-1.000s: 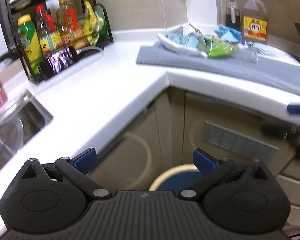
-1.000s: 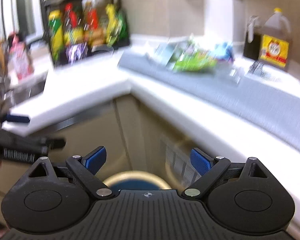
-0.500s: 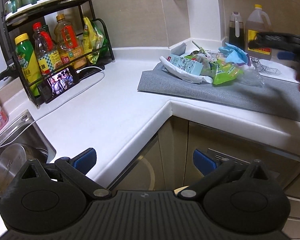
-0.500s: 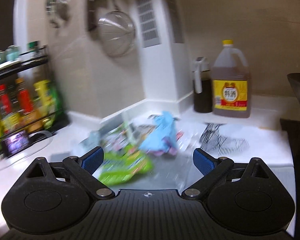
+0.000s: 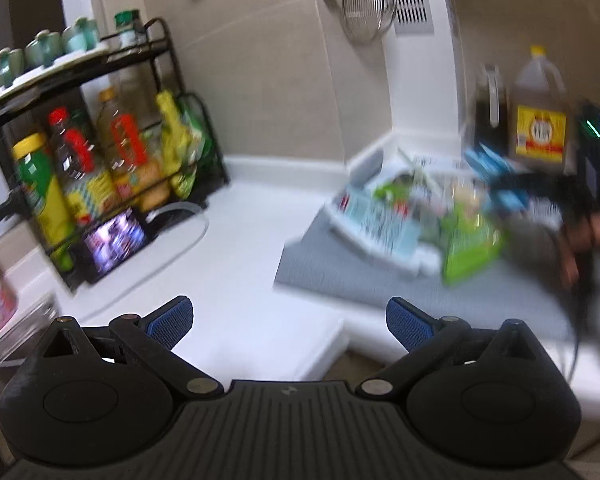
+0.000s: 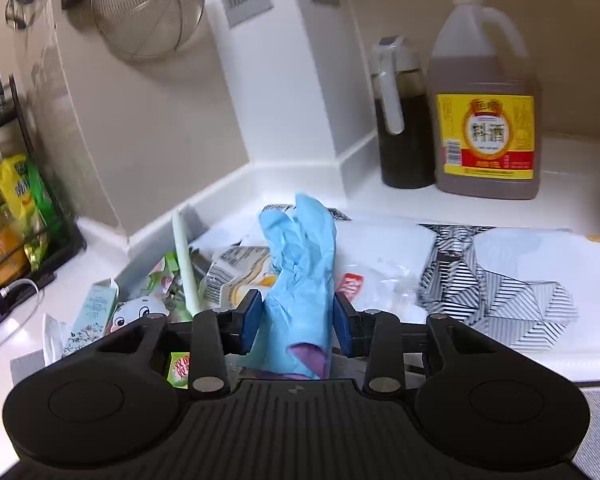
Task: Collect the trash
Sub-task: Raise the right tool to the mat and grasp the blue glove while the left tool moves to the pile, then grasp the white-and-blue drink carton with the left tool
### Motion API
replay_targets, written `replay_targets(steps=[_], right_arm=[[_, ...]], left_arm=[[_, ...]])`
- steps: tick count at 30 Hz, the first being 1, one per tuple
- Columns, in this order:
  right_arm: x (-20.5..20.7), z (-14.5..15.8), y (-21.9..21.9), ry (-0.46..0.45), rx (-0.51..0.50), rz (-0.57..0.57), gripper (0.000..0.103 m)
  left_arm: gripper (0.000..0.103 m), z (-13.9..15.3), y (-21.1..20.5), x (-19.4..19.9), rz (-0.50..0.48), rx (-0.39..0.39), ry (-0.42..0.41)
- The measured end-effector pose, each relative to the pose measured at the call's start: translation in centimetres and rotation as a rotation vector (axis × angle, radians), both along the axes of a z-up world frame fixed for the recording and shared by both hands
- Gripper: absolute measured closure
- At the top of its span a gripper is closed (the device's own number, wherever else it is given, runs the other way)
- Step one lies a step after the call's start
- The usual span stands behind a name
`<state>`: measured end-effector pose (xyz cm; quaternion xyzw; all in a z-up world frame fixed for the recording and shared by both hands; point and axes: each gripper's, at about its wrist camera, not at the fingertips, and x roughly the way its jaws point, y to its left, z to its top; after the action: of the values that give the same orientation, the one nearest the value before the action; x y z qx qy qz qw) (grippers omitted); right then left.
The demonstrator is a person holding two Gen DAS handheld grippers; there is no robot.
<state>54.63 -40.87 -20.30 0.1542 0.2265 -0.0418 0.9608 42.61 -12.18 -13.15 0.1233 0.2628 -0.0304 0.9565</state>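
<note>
A white L-shaped desk runs into a tiled kitchen corner, and the trash pile sits on a grey mat at that back corner, hard against the wall upstand. My right tool has just been closing, and its two blue pads now press the wrist end of a pale blue glove from both sides, so I read it as clamped on the glove, which stands up from the top of the heap. My left tool hangs with its pads wide apart and nothing between them, over the desk's front edge and well short of the pile. As I judge it, the collecting has barely started: one piece is gripped but not yet carried off, and the rest of the heap lies untouched. I count one glove, one green snack wrapper, one black-and-white striped bag, one pale green stick and one small carton; the remaining wrappers overlap too much to number. Behind the pile stand two bottles, a large jug with a yellow label and a dark cruet, just beside each other. No bin shows from either tool.
</note>
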Motion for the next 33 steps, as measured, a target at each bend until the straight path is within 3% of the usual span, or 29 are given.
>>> replay_targets(steps=[5, 7, 9, 11, 14, 17, 24, 29, 33], right_arm=[[-4.6, 0.2, -2.1, -0.15, -0.019, -0.021, 0.063], [-5.7, -0.4, -3.0, -0.207, -0.022, -0.014, 0.063], [-6.4, -1.2, -4.1, -0.251, 0.035, 0.002, 0.063], [-6.1, -0.9, -4.7, -0.231, 0.065, -0.004, 0.063], [-6.0, -0.6, -4.4, -0.254, 0.034, 0.023, 0.063], [-6.0, -0.7, -4.0, -0.254, 0.005, 0.025, 0.063], [-6.1, -0.6, -3.7, -0.257, -0.008, 0.031, 0.063], [-6.0, -0.6, -3.8, -0.247, -0.006, 0.031, 0.063], [-6.0, -0.6, -3.8, -0.24, -0.002, 0.024, 0.062]], left_arm=[[0.0, 1.8, -3.4, 6.9, -0.086, -0.072, 0.034], [0.0, 2.2, -4.9, 10.5, -0.107, -0.122, 0.081], [0.0, 2.0, -5.9, 14.1, -0.106, -0.194, 0.141], [0.0, 1.4, -6.5, 17.5, -0.074, -0.255, 0.202], [0.0, -0.1, -6.6, 21.5, 0.023, -0.319, 0.249], [0.0, -1.7, -6.7, 24.3, 0.084, -0.326, 0.291], [0.0, -4.3, -6.7, 26.3, 0.109, -0.27, 0.353], [0.004, -4.9, -5.9, 26.2, 0.144, -0.227, 0.338], [0.006, -4.6, -3.1, 26.1, 0.159, -0.258, 0.349]])
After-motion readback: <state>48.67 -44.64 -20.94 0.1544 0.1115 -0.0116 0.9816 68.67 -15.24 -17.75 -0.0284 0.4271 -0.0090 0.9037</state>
